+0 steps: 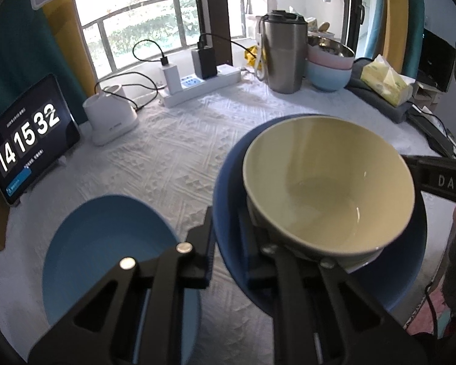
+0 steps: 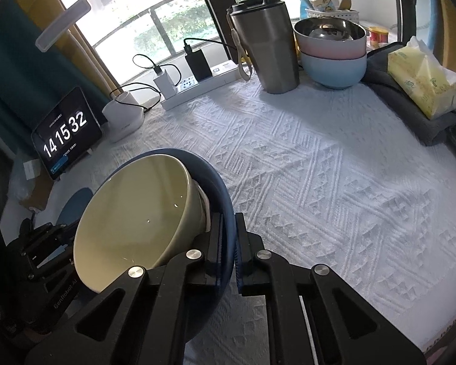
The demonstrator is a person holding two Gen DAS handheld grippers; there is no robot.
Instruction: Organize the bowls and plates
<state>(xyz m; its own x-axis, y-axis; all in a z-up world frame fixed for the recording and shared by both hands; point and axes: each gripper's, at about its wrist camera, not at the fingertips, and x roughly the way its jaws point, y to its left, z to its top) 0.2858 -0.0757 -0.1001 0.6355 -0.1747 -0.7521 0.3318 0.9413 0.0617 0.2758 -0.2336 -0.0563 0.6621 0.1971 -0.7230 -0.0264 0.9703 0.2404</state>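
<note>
Both black two-finger grippers clamp the rim of one dark blue plate (image 1: 228, 182): the left gripper (image 1: 228, 245) pinches its near-left edge, the right gripper (image 2: 228, 245) its opposite edge, each with ribbed pads pressed on either face of the rim. Both point steeply down over the table. In the left wrist view the right gripper's fingers (image 1: 437, 179) enter from the right edge.

On the plate sits a smooth, glossy cream bowl (image 1: 328, 182), round and deep, with a white dish (image 1: 361, 260) just showing beneath it. From the right wrist view the plate looks tilted, its rim arching behind the bowl. Whether it rests on the cloth I cannot tell.

Beside it, to the left, lies a second, lighter blue plate (image 1: 106, 243), matte and shallow, flat on the white quilted tablecloth (image 2: 319, 167) with its raised diamond pattern.

Farther back stand three nested bowls: a shiny steel one (image 2: 329, 30) in a pink one (image 2: 331, 50) in a pale blue one (image 2: 334, 70). Next to them stands a brushed-steel tumbler (image 2: 267, 45) with a black lid, then a white power strip (image 2: 197, 86), a tablet clock (image 2: 67, 133) and a yellow tissue pack (image 2: 422, 82).
</note>
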